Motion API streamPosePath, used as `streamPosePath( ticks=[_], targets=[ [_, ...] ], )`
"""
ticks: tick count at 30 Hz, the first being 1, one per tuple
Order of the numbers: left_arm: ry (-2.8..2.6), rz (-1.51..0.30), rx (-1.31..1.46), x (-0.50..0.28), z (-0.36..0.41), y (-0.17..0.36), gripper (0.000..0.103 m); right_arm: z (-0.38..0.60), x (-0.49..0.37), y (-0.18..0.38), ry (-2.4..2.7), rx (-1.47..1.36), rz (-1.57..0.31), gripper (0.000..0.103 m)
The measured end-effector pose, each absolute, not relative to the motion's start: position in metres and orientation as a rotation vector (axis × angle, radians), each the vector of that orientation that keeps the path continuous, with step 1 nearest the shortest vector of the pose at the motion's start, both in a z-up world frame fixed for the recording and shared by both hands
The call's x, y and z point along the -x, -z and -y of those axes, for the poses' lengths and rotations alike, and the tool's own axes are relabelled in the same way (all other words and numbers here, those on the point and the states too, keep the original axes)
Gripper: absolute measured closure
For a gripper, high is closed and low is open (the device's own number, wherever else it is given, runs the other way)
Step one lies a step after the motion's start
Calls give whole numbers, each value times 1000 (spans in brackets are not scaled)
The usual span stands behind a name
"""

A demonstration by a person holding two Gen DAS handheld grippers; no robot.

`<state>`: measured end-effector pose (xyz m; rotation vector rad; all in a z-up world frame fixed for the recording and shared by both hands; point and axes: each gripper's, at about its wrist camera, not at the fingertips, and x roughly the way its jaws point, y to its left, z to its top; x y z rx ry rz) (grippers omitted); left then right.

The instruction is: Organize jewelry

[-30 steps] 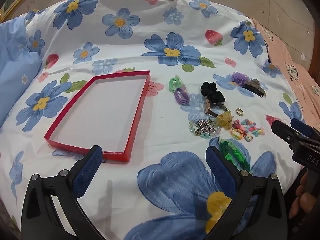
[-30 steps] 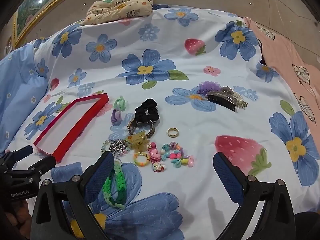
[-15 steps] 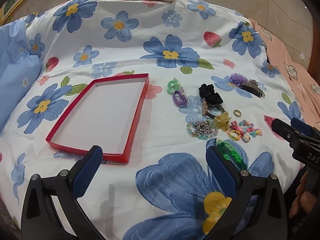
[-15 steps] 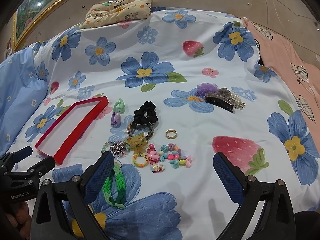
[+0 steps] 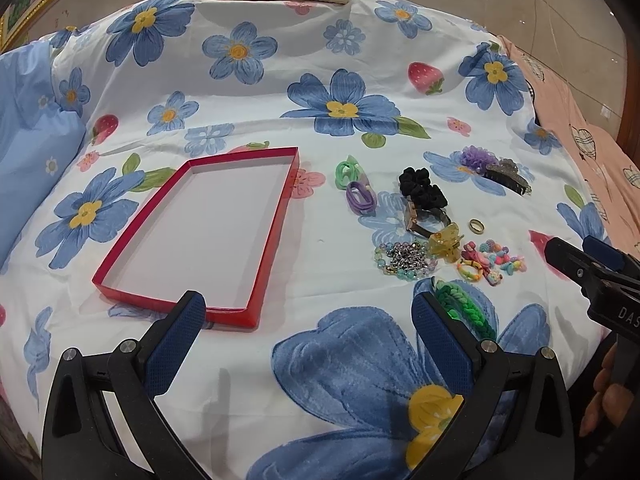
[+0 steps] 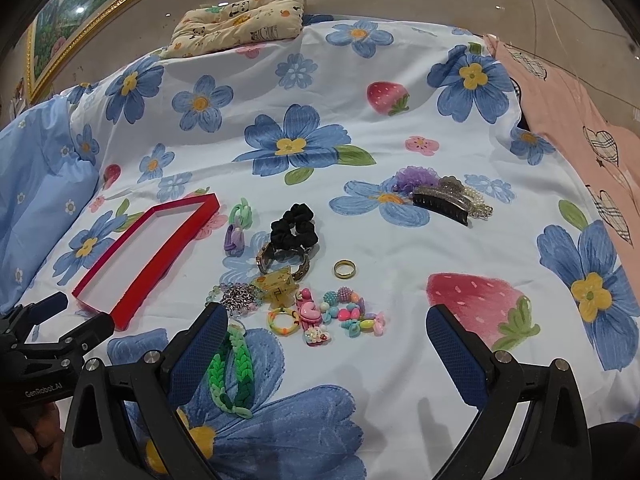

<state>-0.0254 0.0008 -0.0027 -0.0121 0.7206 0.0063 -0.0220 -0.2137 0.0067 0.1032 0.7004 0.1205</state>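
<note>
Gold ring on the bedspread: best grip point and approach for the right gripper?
The gold ring lies flat on the bedspread, with bare cloth around it. Probably best to come straight down from above and pinch across its outer rim with the right gripper, which is open and empty. A side approach would likely push it toward the black scrunchie or the beads.

shiny metal ring (image 6: 345,269), cloth bedsheet (image 6: 400,128).

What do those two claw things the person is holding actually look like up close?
Both look alike. The left gripper and right gripper have black plastic frames with silver screws, and two fingers faced with dark blue textured pads. White lettering marks the bodies: GenRobot.AI on the left one, partly visible letters DAS on the right. No cables or sleeves show.
</note>
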Motion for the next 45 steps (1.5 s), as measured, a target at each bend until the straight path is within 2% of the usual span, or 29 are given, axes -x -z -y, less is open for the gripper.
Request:
streamPosePath(
  ticks=[35, 45],
  targets=[
    [4, -734, 17, 20, -3, 6, 0, 204, 18, -5, -144, -106, -714, 2],
    [30, -771, 35, -10, -1, 9, 0, 207, 5, -2, -166, -123, -734, 3]
  ],
)
